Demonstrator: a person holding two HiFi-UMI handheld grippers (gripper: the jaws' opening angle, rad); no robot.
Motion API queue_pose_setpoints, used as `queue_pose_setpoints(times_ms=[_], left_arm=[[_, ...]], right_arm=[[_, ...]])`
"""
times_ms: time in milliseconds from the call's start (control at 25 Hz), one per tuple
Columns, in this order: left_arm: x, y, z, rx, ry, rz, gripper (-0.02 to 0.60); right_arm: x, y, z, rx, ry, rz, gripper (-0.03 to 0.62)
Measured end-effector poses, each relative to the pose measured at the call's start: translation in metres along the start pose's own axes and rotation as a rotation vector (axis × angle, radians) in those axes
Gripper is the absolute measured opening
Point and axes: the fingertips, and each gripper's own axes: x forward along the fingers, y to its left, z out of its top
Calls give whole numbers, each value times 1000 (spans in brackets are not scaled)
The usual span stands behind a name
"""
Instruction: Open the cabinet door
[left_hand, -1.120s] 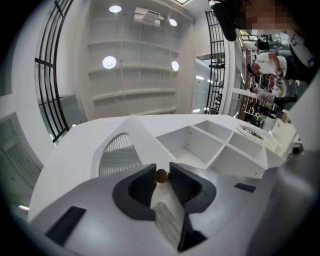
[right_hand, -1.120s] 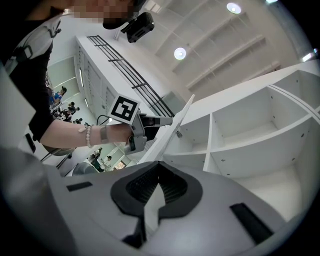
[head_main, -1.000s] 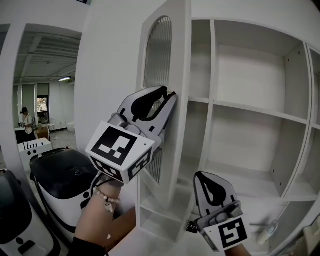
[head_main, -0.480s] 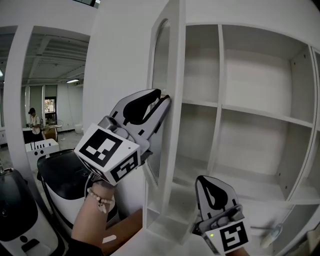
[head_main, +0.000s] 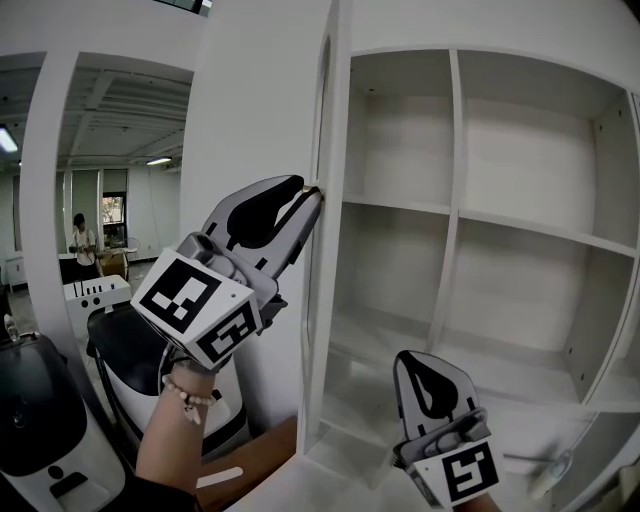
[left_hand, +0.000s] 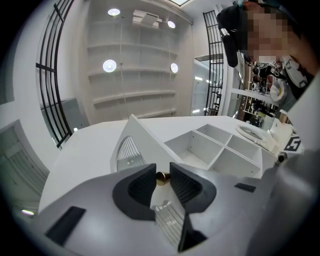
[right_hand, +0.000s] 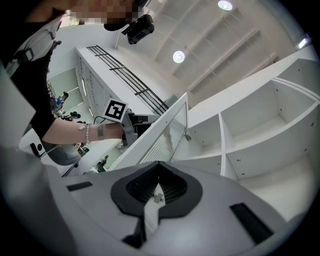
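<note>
The white cabinet door, with an arched ribbed-glass panel, stands swung out and shows nearly edge-on in the head view. My left gripper is shut on the door's small brass knob, which sits between the dark pads. From the right gripper view the door slants away, with the left gripper at its far side. My right gripper hangs low before the open cabinet, shut, with nothing in it. The shelves behind are bare.
Black-and-white machines stand on the floor left of the door. A brown surface lies below the door's lower corner. A small pale object rests on the bottom shelf at the right. A person stands far off at the left.
The door has swung further open toward the left, from showing its arched panel to nearly edge-on. My left gripper moved left with the knob. The right gripper barely moved.
</note>
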Motion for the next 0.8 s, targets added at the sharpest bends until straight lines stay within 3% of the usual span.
queue_pose_setpoints(times_ms=[320, 800], left_arm=[[-19, 19, 4, 23, 26, 41, 83], [-53, 58, 5, 30, 48, 166, 57]], right_arm=[[10, 17, 6, 21, -25, 33, 0], [23, 41, 22, 69, -105, 97, 0]])
